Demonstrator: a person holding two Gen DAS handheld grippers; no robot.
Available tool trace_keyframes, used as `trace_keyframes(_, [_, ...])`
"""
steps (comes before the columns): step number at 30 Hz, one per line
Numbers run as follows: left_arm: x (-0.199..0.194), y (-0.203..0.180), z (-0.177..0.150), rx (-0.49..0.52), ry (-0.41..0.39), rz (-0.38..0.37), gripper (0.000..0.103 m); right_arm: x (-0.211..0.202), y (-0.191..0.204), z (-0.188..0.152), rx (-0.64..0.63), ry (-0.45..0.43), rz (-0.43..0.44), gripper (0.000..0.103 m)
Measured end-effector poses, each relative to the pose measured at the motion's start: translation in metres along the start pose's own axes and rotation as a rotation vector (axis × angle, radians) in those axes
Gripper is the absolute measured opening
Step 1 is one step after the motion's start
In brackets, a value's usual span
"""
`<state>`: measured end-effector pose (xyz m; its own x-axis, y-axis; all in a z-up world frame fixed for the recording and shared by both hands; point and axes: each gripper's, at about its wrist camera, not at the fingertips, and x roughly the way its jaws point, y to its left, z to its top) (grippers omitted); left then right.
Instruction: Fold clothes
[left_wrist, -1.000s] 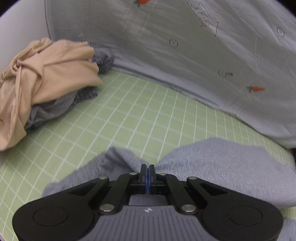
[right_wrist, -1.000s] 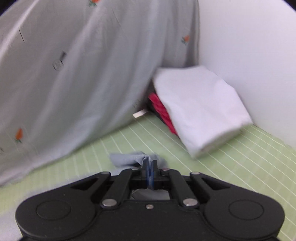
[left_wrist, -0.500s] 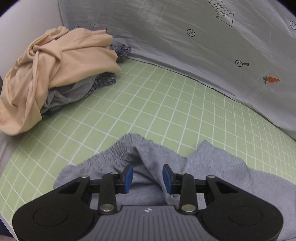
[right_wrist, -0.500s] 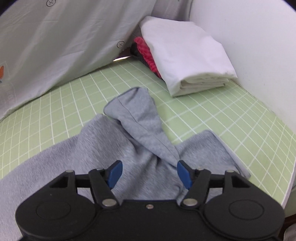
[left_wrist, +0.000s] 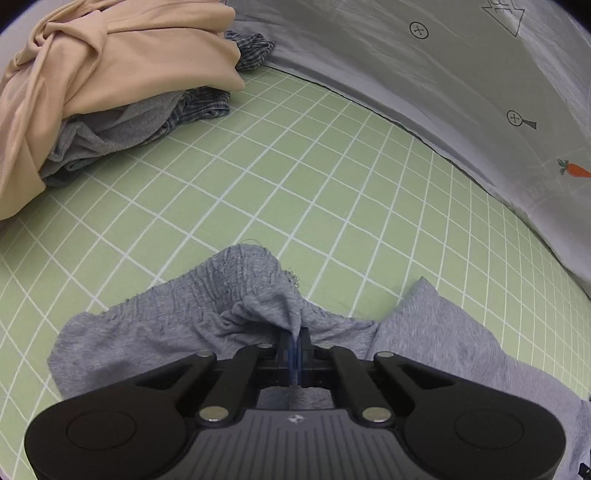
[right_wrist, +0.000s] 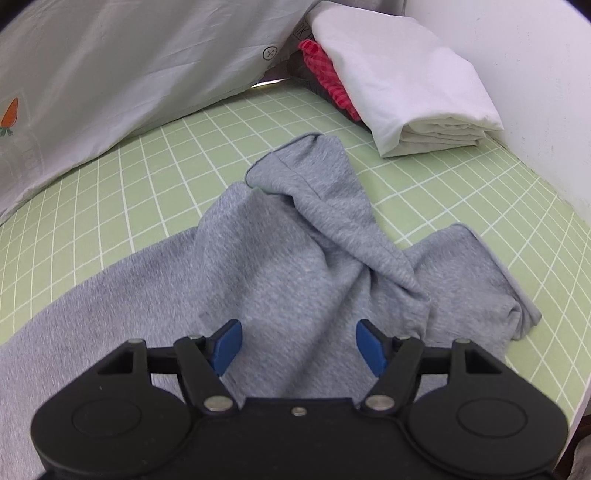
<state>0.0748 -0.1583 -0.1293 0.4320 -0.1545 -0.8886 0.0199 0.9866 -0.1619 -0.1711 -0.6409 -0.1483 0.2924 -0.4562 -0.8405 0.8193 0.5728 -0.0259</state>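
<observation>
A grey garment lies crumpled on the green grid mat. My left gripper is shut on a raised pinch of its ribbed edge. In the right wrist view the same grey garment spreads over the mat, with a twisted flap lying across it. My right gripper is open just above the grey fabric, its blue pads wide apart and holding nothing.
A pile of unfolded clothes with a beige garment on top sits far left. A pale printed sheet hangs along the back. A folded white garment over a red checked one lies far right by the white wall.
My left gripper opened half a second ago and has now shut on the grey garment's edge. My right gripper let go and opened wider, and the garment dropped onto the mat.
</observation>
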Motion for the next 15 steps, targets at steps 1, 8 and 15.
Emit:
trace_keyframes(1, [-0.007,0.004,-0.008,-0.006,-0.005,0.006,0.002,-0.001,0.000,-0.004,-0.016,0.004,-0.001,0.069])
trace_keyframes(8, [-0.026,0.037,-0.081,-0.104,0.061,0.028,0.002,-0.007,-0.003,-0.025,-0.079,0.026,0.031,0.069])
trace_keyframes(15, [-0.044,0.035,-0.094,-0.071,0.042,0.022,0.008,-0.012,0.000,-0.028,-0.098,0.030,0.066,0.069])
